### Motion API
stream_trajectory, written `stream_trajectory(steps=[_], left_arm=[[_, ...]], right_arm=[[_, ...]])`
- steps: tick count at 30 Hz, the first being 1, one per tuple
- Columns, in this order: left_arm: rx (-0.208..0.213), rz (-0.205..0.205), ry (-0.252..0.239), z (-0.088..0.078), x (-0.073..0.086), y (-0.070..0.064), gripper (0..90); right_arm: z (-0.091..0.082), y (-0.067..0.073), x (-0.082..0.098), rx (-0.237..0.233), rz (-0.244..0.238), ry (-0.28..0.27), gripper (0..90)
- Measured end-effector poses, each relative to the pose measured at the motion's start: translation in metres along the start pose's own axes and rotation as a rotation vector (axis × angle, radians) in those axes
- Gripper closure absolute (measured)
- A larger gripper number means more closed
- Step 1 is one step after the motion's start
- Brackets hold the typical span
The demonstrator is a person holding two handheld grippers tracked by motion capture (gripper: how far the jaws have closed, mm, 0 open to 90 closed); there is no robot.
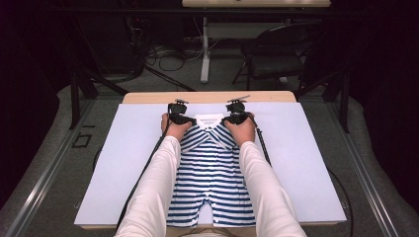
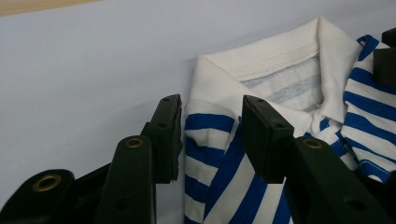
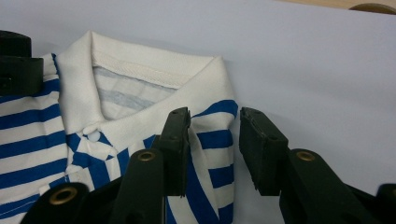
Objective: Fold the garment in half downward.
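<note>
Near the frame's upper middle, I see my left gripper (image 1: 178, 112) and right gripper (image 1: 236, 112), both partly open, each straddling a folded shoulder edge of the soft striped romper (image 1: 211, 173) on the smooth white board (image 1: 306, 163), its ribbed collar (image 2: 275, 56) between them.

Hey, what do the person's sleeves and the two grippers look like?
Both forearms wear long, plain pale pink sleeves. The left gripper and right gripper are matte black, each with a small grey plate on top and a thin black cable trailing back. Their fingers are blocky, flat-faced black bars on arms with brass-coloured rivets.
</note>
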State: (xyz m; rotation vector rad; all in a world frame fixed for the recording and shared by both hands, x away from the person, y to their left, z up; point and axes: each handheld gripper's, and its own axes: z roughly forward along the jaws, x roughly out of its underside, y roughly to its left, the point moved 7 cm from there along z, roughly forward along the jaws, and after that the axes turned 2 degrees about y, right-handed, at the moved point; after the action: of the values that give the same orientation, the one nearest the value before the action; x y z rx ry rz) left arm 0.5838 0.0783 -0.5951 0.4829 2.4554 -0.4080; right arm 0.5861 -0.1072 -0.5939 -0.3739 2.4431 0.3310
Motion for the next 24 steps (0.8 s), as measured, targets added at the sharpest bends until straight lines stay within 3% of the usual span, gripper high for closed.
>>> stream_trajectory(steps=[14, 24], left_arm=[[0.002, -0.028, 0.012, 0.0036, 0.0036, -0.0013, 63.8], [-0.018, -0.019, 0.016, 0.0060, 0.0051, 0.0002, 63.1]], right_arm=[[0.0010, 0.0022, 0.0031, 0.002, -0.008, 0.017, 75.7], [-0.0014, 0.0025, 0.0031, 0.007, -0.012, 0.019, 82.9]])
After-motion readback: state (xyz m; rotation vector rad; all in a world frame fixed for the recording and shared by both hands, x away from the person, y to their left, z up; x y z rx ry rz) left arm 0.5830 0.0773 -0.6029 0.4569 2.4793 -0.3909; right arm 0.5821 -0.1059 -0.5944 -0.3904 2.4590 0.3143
